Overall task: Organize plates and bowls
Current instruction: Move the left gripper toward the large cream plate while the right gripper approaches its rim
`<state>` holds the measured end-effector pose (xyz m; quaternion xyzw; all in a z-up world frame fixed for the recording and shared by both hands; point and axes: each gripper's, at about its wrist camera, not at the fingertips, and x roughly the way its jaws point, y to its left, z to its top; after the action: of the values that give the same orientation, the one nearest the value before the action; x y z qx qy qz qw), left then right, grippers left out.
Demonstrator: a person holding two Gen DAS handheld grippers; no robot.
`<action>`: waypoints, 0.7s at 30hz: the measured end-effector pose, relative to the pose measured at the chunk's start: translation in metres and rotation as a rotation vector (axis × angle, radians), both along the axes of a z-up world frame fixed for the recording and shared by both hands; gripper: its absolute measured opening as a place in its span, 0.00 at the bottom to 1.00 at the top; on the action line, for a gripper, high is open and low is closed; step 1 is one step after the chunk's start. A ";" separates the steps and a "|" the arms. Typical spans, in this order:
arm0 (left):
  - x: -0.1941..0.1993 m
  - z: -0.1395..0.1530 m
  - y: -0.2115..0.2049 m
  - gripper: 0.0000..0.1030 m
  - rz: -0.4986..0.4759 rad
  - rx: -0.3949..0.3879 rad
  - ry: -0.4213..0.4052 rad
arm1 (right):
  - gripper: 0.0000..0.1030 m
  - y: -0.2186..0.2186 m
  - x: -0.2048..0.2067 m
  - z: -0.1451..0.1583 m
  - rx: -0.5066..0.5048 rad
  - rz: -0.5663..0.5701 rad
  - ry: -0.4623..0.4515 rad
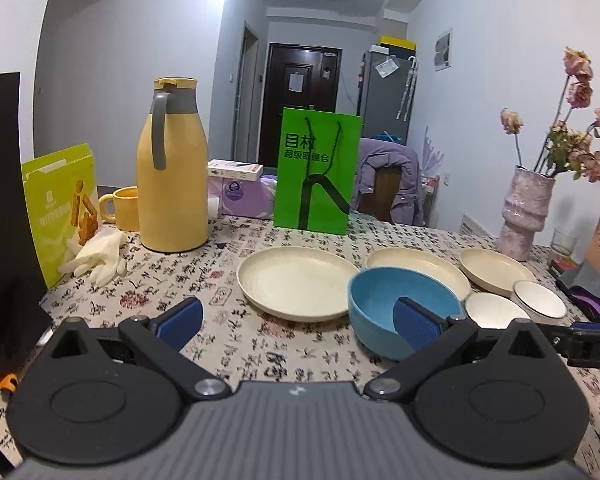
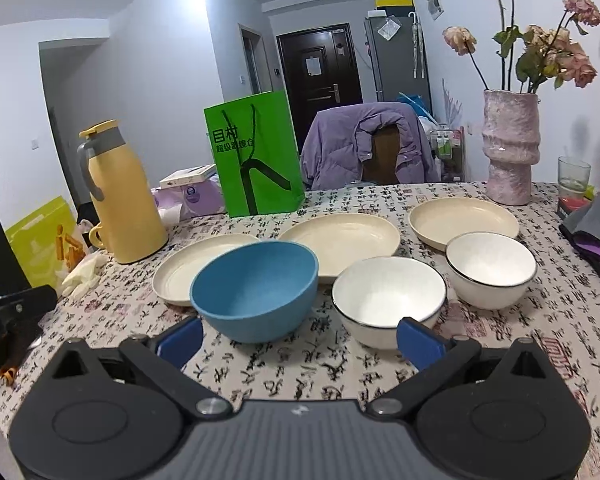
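Nothing stacked yet: I see three plates (image 2: 340, 236) and three bowls (image 2: 388, 296) lying apart mid-desk (image 2: 300, 364). My left tool (image 1: 296, 320) and right tool (image 2: 298, 338) gape wide, empty.

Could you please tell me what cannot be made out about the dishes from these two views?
- Left wrist view: near white bowl half hidden behind the left gripper's finger.
- Left wrist view: middle plate partly covered by the blue bowl.
- Right wrist view: left plate's right side hidden by the blue bowl.
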<state>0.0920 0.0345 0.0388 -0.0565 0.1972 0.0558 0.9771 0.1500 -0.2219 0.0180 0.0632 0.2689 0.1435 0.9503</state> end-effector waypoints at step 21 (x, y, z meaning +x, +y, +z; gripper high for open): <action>0.092 0.008 0.036 1.00 0.063 -0.073 0.049 | 1.00 0.040 0.096 0.014 0.063 0.071 0.031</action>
<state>0.1841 0.0704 0.0468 -0.0972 0.2212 0.0806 0.9670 0.2457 -0.1819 0.0315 0.0856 0.2811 0.1843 0.9379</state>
